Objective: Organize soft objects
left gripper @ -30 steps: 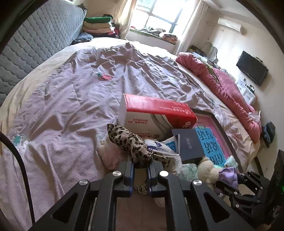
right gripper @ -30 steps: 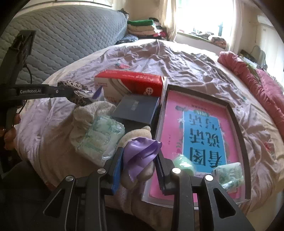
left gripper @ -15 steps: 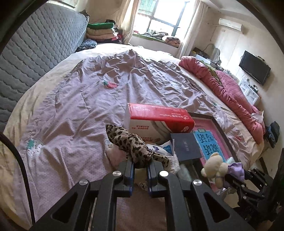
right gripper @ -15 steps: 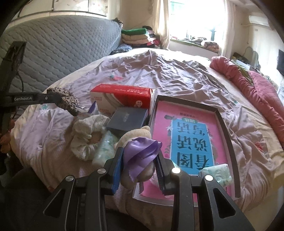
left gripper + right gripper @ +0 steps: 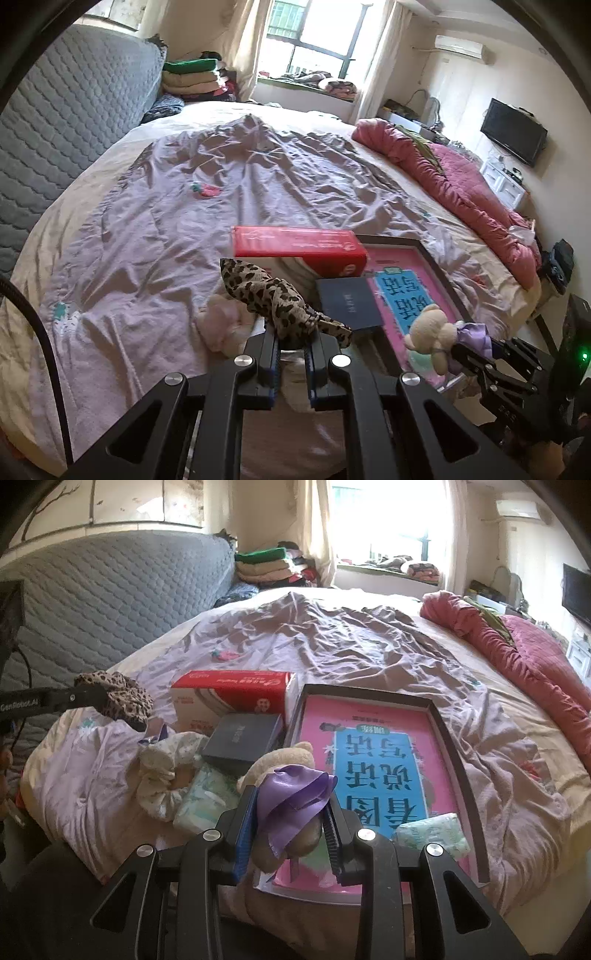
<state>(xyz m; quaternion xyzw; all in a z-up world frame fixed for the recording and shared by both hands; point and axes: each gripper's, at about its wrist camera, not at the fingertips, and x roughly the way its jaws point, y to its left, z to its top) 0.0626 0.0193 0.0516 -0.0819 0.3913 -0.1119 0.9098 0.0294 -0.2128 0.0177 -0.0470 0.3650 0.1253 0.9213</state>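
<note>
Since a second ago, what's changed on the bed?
Both grippers rose. The left gripper lifted the leopard scrunchie; the right gripper raised the teddy with purple bow off the pile. Grips unchanged. Red box, dark box and tray stayed.

L gripper (image 5: pixel 293 350) at 6 o'clock, clamped on leopard-print cloth (image 5: pixel 273 295). Red box (image 5: pixel 299 247) just past it w/ dark blue box (image 5: pixel 349 302) at its 5 o'clock. R gripper (image 5: pixel 463 347) at 4 o'clock grips a plush bear (image 5: pixel 428 328) over pink tray (image 5: pixel 406 266). All on the bed (image 5: pixel 147 229).
</note>
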